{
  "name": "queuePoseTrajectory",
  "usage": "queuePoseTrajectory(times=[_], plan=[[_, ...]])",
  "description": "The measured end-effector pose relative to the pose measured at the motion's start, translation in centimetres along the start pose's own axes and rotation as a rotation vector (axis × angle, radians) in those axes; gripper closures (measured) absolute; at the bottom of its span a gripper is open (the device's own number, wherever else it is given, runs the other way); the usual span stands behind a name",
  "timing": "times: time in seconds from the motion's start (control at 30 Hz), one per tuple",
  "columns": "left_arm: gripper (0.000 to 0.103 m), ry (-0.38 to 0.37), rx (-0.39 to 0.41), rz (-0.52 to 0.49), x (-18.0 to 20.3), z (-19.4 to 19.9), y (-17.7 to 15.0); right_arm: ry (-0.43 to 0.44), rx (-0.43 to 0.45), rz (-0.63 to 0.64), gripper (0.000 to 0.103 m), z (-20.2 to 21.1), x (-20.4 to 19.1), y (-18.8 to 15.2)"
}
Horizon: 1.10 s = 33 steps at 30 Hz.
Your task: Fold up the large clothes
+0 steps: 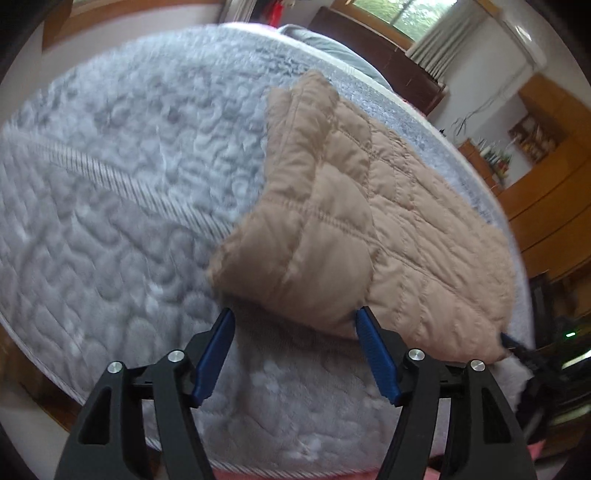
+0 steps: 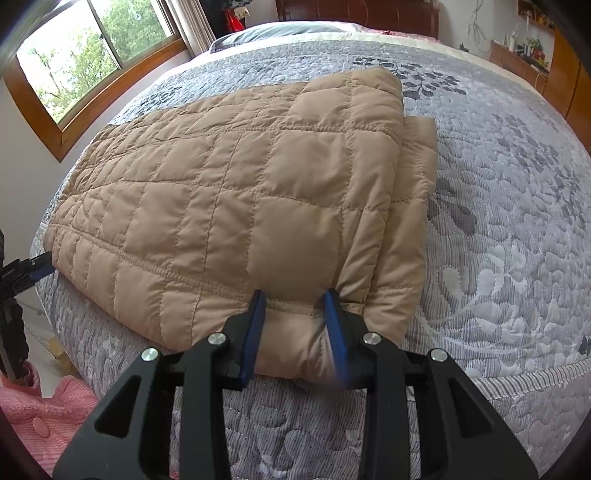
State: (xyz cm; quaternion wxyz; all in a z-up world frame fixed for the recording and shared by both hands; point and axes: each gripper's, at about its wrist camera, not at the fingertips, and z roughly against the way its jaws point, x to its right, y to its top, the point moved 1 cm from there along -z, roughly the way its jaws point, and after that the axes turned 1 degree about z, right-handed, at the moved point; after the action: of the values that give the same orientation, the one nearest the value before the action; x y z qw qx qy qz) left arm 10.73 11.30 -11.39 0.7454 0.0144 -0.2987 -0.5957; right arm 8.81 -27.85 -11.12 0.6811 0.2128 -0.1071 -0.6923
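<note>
A tan quilted jacket (image 2: 240, 192) lies folded on the grey quilted bed (image 2: 498, 221), near the bed's front edge. It also shows in the left wrist view (image 1: 351, 221). My right gripper (image 2: 295, 306) has its blue fingers closed in on the jacket's near fold, pinching the fabric. My left gripper (image 1: 295, 325) is open, its blue fingers spread just short of the jacket's near corner, empty. The left gripper's tip shows at the far left of the right wrist view (image 2: 37, 271), beside the jacket's left edge.
A pink garment (image 2: 40, 410) lies below the bed's front edge at the lower left. A window (image 2: 85, 51) is at the left, a wooden headboard (image 2: 354, 14) at the far end, wooden cabinets (image 1: 546, 206) at the right.
</note>
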Motion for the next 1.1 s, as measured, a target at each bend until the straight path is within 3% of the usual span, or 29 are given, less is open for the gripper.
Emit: queuePoseTrajectory(times=[0.23, 0.4, 0.63, 0.77, 0.87, 0.9, 1.0, 1.1], plan=[[0.035, -0.217, 0.001, 0.211, -2.2, -1.6, -0.2, -0.002, -0.003, -0.001, 0.071, -0.1, 0.0, 0.1], [0.035, -0.263, 0.063, 0.289, -3.0, -2.0, 0.6, -0.002, -0.002, -0.003, 0.071, -0.1, -0.1, 0.1], [0.037, -0.207, 0.128, 0.32, -2.6, -3.0, 2.2, -0.002, 0.001, -0.001, 0.071, -0.2, -0.1, 0.1], [0.053, -0.159, 0.158, 0.319, -2.0, -3.3, 3.1, -0.001, 0.001, -0.001, 0.071, -0.2, -0.1, 0.0], [0.076, -0.201, 0.169, 0.331, -1.8, -2.9, 3.2, -0.001, -0.002, -0.002, 0.071, -0.2, -0.1, 0.1], [0.08, -0.208, 0.187, 0.319, -1.3, -2.3, 3.3, -0.001, -0.004, -0.003, 0.071, -0.2, -0.1, 0.1], [0.081, -0.214, 0.208, 0.29, -0.8, -1.5, 3.4, 0.0, -0.007, -0.003, 0.071, -0.3, -0.1, 0.1], [0.081, -0.204, 0.144, 0.33, -2.3, -4.0, 3.4, 0.005, -0.004, -0.003, 0.071, -0.3, -0.1, 0.1]])
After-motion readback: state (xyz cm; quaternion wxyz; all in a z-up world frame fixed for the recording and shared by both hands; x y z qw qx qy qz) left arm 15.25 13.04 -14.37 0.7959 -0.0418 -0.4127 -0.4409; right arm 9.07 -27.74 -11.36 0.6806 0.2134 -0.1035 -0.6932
